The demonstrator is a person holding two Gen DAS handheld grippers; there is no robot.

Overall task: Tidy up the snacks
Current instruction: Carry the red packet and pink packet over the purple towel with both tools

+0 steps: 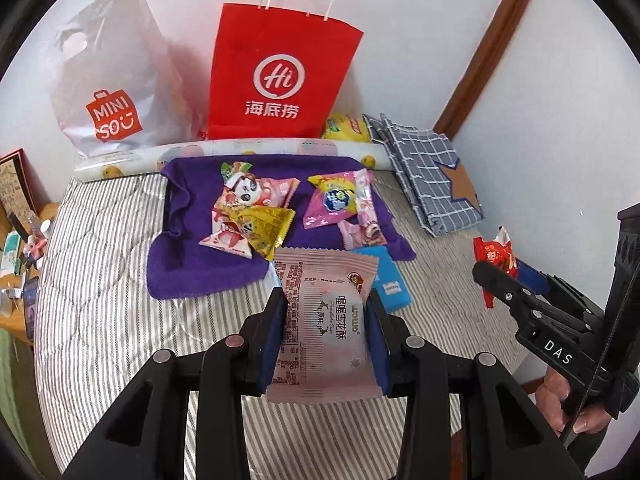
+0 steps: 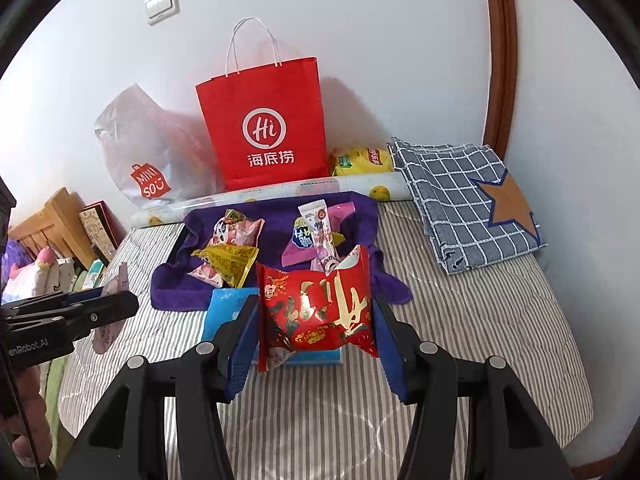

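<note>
- Above the striped bed (image 1: 100, 240), the left tool (image 1: 327, 334) is clamped on one pale pink flat snack packet (image 1: 324, 320).
- Right tool (image 2: 316, 320) grips one red glossy snack pouch (image 2: 320, 312), pads pressing its sides.
- One purple cloth (image 1: 192, 264) carries about five wrapped snacks (image 1: 256, 208).
- One blue packet (image 1: 394, 284) lies beside it.
- Two bags stand behind: one red paper bag (image 1: 280, 72), one white plastic bag (image 1: 108, 80).

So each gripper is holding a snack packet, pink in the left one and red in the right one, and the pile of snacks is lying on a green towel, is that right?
Not quite: the towel is purple, not green, as both wrist views show. The rest holds: the left gripper is clamped on the pink packet, the right gripper on the red packet, and the snack pile lies on that towel.
</note>
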